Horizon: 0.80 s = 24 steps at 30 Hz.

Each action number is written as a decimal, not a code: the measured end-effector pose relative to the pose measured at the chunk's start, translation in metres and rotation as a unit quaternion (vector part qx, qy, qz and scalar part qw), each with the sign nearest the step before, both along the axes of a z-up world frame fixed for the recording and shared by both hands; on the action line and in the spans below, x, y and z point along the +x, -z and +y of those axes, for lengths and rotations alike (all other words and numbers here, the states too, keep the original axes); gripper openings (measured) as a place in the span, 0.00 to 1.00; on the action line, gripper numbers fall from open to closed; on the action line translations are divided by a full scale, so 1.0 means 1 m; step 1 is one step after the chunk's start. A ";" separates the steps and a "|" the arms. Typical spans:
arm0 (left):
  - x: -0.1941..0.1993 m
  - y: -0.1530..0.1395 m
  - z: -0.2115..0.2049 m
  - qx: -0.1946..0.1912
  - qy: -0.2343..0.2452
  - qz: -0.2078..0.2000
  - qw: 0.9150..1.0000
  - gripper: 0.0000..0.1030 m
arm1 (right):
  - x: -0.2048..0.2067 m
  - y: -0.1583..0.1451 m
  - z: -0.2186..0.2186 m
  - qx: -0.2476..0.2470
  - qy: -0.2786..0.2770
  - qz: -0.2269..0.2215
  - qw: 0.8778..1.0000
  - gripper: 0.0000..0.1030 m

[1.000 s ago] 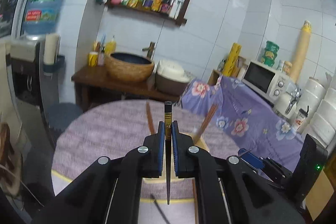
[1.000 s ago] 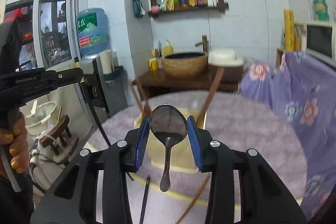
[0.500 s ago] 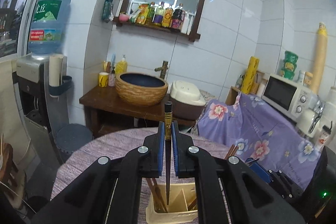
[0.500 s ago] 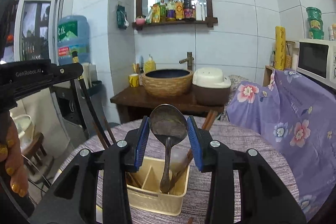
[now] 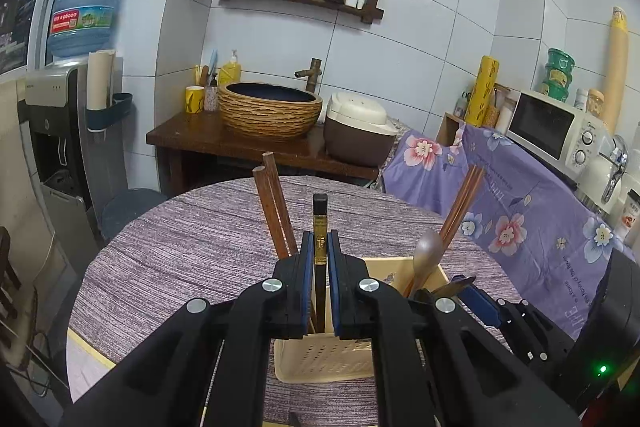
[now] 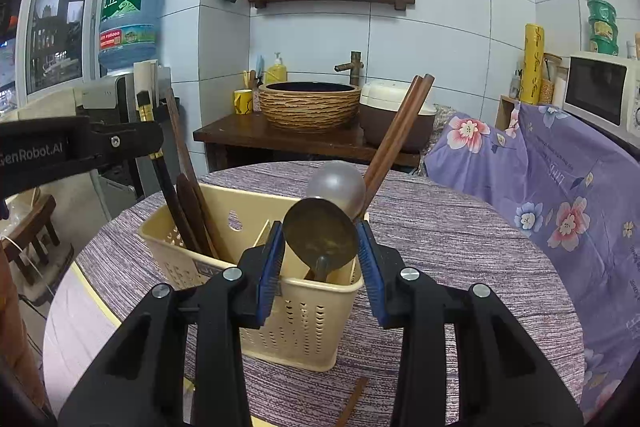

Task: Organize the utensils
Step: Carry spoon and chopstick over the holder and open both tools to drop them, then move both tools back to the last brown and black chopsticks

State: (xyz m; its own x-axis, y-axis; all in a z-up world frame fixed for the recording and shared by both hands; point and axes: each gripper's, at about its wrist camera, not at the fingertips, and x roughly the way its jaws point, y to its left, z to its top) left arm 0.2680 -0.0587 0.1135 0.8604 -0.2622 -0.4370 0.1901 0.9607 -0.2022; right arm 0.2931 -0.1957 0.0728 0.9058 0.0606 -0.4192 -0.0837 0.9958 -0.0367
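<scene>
My left tool [image 5: 319, 251] is clamped on a black chopstick [image 5: 319, 223] — its lower end inside the beige utensil caddy [image 6: 304, 311]; my right tool [image 6: 320, 255] grips a spoon [image 6: 320, 233] by its bowl — handle down in the caddy.

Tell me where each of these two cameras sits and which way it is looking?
Left wrist view: sits on the left gripper, looking forward and downward over the cream utensil holder; its jaws are shut on a black chopstick, with the right gripper at lower right.
Right wrist view: sits on the right gripper, facing the same holder; its jaws grip a metal spoon, with the left gripper at left.
Both share the holder, purple-clothed round table and woven basin.
</scene>
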 end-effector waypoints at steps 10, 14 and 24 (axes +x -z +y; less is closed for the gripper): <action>-0.032 0.003 0.015 -0.005 0.000 -0.014 1.000 0.52 | -0.042 -0.005 -0.008 0.001 0.023 -0.019 1.000 0.55; -0.058 0.027 0.020 0.024 0.001 0.012 1.000 0.53 | -0.066 0.021 -0.009 -0.047 0.046 0.064 0.996 0.71; -0.099 0.100 0.046 0.025 -0.034 0.106 0.993 0.53 | -0.125 0.100 0.013 -0.071 0.045 0.232 0.969 0.79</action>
